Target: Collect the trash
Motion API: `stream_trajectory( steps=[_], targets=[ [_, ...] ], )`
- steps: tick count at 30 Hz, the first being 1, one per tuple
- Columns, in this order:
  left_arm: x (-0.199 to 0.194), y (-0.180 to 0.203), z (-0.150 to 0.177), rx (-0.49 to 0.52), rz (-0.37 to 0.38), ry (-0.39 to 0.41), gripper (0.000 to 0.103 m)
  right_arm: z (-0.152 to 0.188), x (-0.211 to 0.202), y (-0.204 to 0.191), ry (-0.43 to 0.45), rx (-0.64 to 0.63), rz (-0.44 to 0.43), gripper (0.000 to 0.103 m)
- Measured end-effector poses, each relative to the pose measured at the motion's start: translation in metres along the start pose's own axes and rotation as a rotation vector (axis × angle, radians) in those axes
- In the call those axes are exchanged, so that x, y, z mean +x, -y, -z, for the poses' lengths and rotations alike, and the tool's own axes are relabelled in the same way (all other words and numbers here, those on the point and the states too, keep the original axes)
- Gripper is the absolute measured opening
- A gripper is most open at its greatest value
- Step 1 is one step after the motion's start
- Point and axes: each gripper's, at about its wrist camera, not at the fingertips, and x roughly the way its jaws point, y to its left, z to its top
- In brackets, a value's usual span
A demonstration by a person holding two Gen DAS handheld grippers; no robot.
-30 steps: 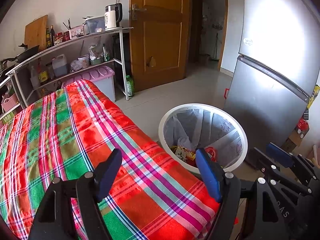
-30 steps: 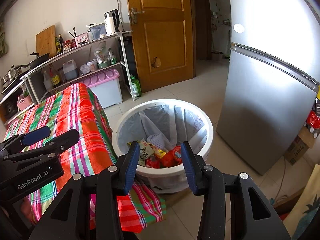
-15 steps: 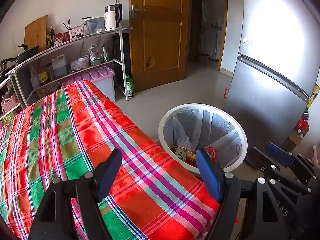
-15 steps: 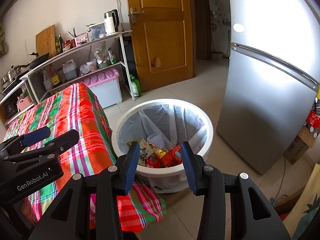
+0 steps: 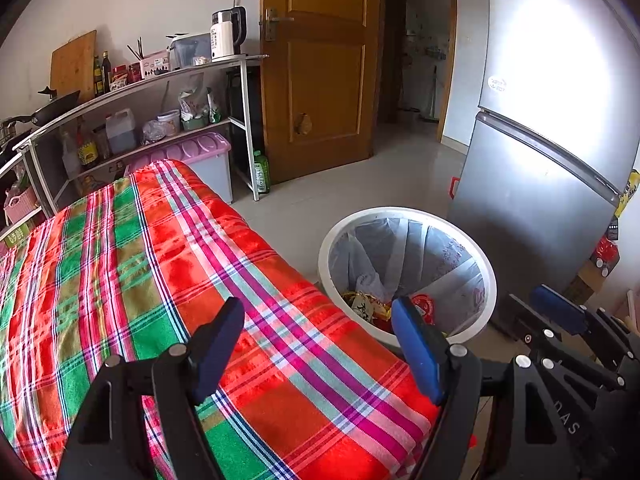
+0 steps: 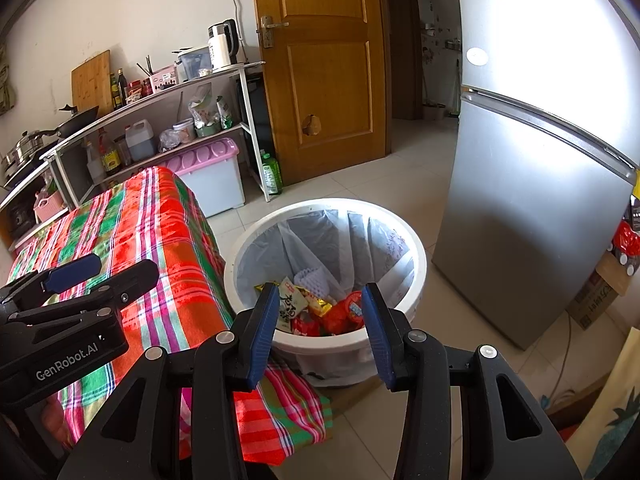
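A white trash bin [image 6: 416, 240] with a grey liner stands on the floor beside the table; it also shows in the left wrist view [image 5: 490, 276]. Inside lie snack wrappers [image 6: 316, 308] in yellow, red and white, also seen in the left wrist view [image 5: 372, 304]. My right gripper [image 6: 320, 320] is open and empty, held above the bin's near rim. My left gripper [image 5: 318, 344] is open and empty above the table's plaid cloth [image 5: 160, 280], near its end by the bin. No loose trash shows on the cloth.
A silver fridge [image 6: 540, 200] stands right of the bin. A wooden door [image 6: 320, 68] and a metal shelf rack [image 5: 140, 120] with bottles and a kettle are behind. A pink-lidded box [image 6: 208, 172] sits on the floor. A cardboard box [image 6: 596, 296] is by the fridge.
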Motion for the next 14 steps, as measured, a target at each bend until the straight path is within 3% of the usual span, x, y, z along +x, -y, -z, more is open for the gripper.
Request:
stream_trajectory(
  steps=[14],
  targets=[
    [-0.0002, 0.0021, 0.0008, 0.003, 0.003, -0.001, 0.078, -0.0002, -0.0005, -0.0018, -0.002, 0.000, 0.001, 0.044]
  ],
)
